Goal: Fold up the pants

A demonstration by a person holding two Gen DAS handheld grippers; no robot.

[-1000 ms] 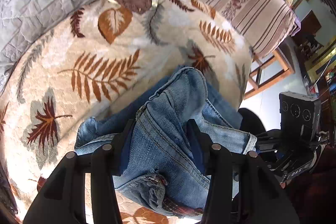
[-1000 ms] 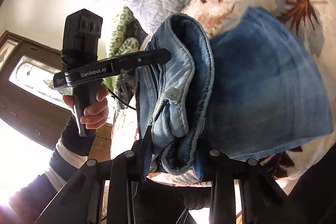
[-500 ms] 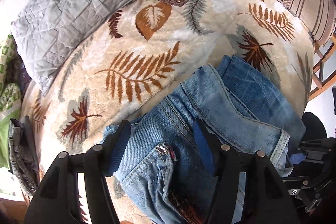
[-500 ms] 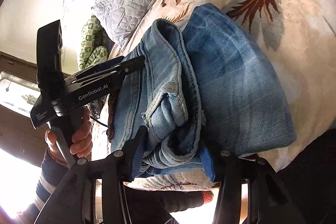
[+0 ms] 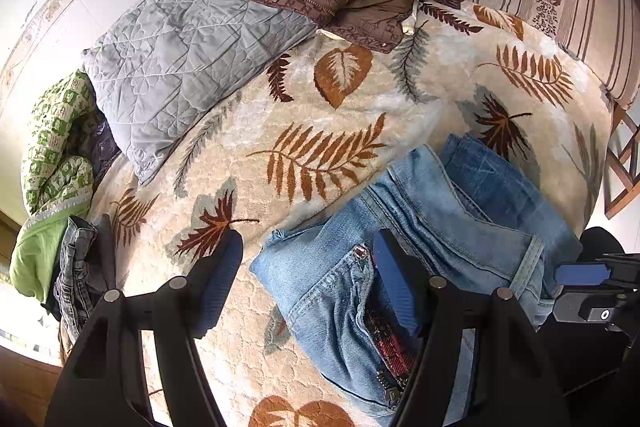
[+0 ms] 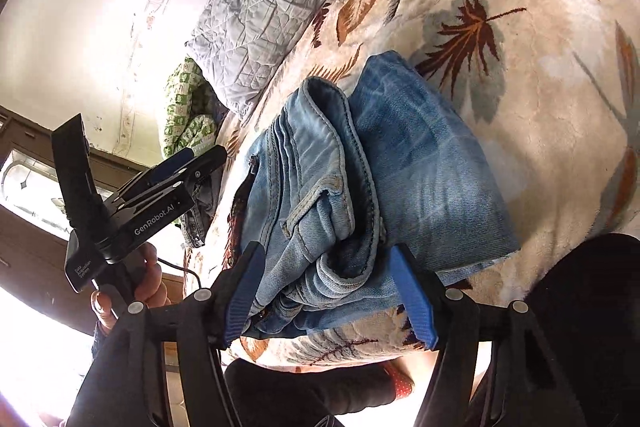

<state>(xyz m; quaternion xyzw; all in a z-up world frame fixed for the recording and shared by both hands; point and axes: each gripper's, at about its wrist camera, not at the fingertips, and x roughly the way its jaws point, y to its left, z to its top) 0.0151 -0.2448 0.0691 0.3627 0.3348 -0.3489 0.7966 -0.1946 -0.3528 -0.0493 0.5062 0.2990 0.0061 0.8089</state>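
- Our left gripper [image 5: 308,283] now gapes wide and holds nothing, where a second ago it pinched denim; our right gripper [image 6: 330,291] has spread too, its pads flanking the bundle's end; whether they touch, we cannot tell
- We judge the fold set down, nearly finished
- The jeans [image 5: 420,227] lie folded at the leaf-print blanket's [image 5: 280,107] near edge; faded blue, waistband rumpled, zipper exposed

My left gripper [image 5: 306,259] hangs with its jaws spread wide. My right gripper [image 6: 324,291] is parted too, clamping nothing
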